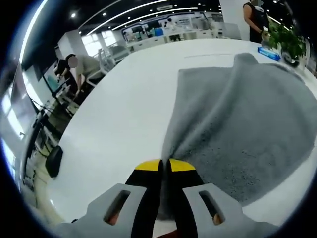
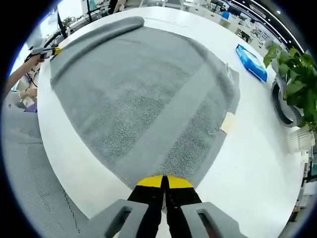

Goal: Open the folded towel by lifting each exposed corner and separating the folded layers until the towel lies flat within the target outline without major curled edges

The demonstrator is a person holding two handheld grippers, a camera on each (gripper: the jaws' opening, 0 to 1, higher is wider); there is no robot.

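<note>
At the left gripper view, then the right gripper view:

Left gripper [image 1: 162, 166]: yellow-tipped jaws pressed together on a corner of the grey towel [image 1: 237, 129]; cloth gathers into a pinch right at the tips.
Towel, left gripper view: fans out from the pinch toward the upper right, raised into a ridge near the grip, the rest lying on the white counter [image 1: 124, 114].
Far edge, left gripper view: a blue packet [image 1: 269, 52] and a green plant [image 1: 290, 42] sit beyond the towel's far corner.
Surroundings, left gripper view: one person [image 1: 79, 69] bends over at the counter's left side; another person [image 1: 255, 20] stands at the far end by the plant.

Right gripper [image 2: 163, 182]: yellow-tipped jaws closed, tips meeting on the near edge of the towel [image 2: 138, 89]; pinching that hem.
Towel, right gripper view: spread wide and mostly flat on the counter [image 2: 257, 148], a smoother woven band [image 2: 168, 119] running away from the jaws. Far-left edge is rolled up in a long fold. A pale label [image 2: 228, 123] shows at the right-hand edge.
Other gripper, right gripper view: left gripper [image 2: 53, 51] at the far-left corner of the towel, a hand [image 2: 22, 69] behind it.
Right side, right gripper view: blue packet [image 2: 251, 62] lies apart from the towel; plant [image 2: 292, 79] in a pot near the counter's edge.
</note>
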